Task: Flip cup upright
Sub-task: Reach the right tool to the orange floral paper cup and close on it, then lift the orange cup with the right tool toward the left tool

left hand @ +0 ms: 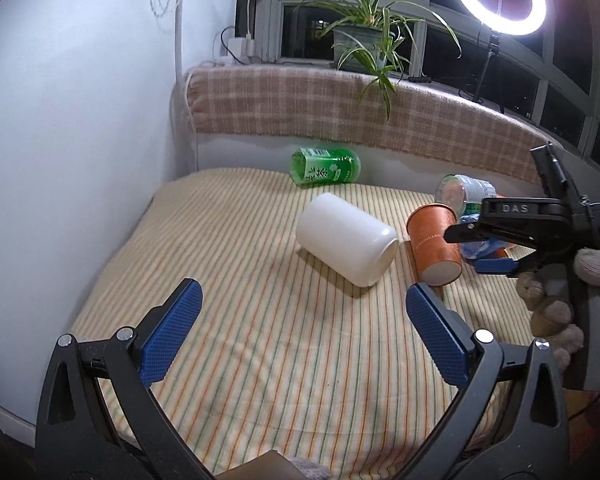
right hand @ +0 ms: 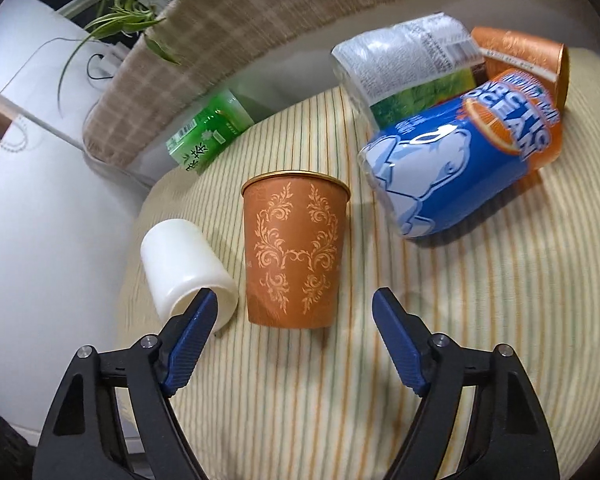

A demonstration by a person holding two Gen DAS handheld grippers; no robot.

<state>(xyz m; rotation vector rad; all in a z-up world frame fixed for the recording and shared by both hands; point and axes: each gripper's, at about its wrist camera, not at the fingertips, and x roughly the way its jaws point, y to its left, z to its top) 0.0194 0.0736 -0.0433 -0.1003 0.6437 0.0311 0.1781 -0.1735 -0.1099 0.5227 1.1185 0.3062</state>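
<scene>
Left gripper (left hand: 300, 328): jaws apart, empty, white cup (left hand: 347, 239) lying on its side ahead. Right gripper (right hand: 296, 338): jaws apart, empty; orange cup (right hand: 295, 251) directly ahead between the fingers, untouched, blue bottle (right hand: 456, 168) ahead-right

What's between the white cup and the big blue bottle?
The orange patterned paper cup lies between the white cup and the blue Arctic Ocean bottle, as the right wrist view shows. Striped cloth shows in the gaps.
</scene>
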